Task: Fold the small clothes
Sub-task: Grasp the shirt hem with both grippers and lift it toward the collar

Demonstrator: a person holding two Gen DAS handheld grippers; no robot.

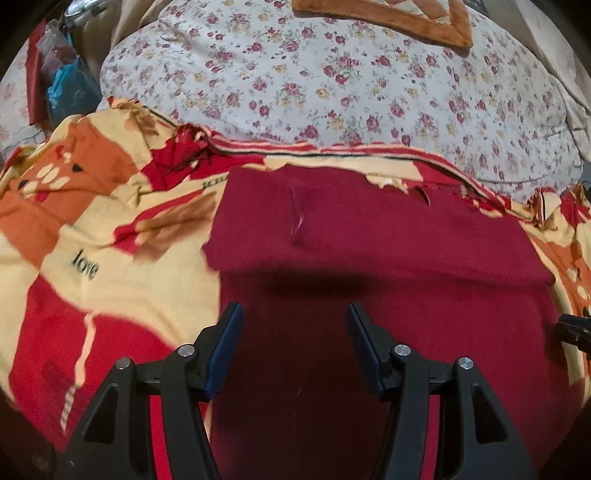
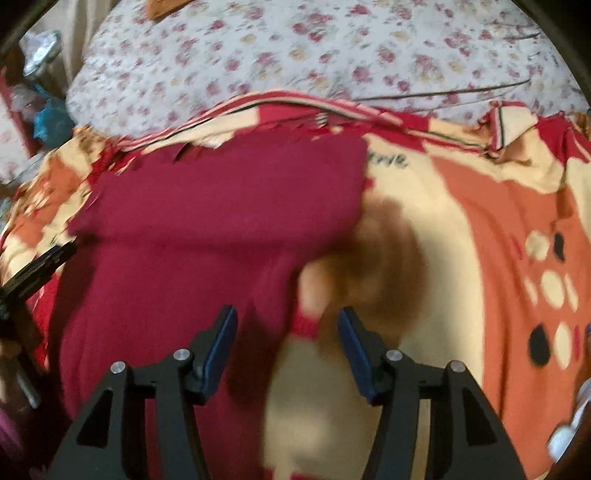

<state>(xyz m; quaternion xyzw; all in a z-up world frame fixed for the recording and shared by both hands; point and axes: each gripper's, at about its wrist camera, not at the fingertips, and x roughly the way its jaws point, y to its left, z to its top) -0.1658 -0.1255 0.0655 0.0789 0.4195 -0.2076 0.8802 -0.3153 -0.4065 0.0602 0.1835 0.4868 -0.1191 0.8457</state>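
Observation:
A dark red garment [image 1: 369, 229] lies flat on the patterned blanket, its far part folded back over itself into a band with a straight near edge. My left gripper [image 1: 293, 314] hovers over the garment's near half, jaws apart with nothing between the pads. In the right wrist view the garment [image 2: 221, 206] fills the left and centre, blurred. My right gripper [image 2: 287, 317] is open above the garment's right edge, with nothing clamped. A black part of the right gripper [image 1: 572, 328] shows at the frame's right edge.
The red, cream and orange blanket [image 1: 110, 240] printed with "love" covers the bed. Behind it lies a floral quilt [image 1: 332, 81] with a brown-edged cushion [image 1: 424, 22] on top. Bags and clutter [image 1: 59, 74] sit at the far left.

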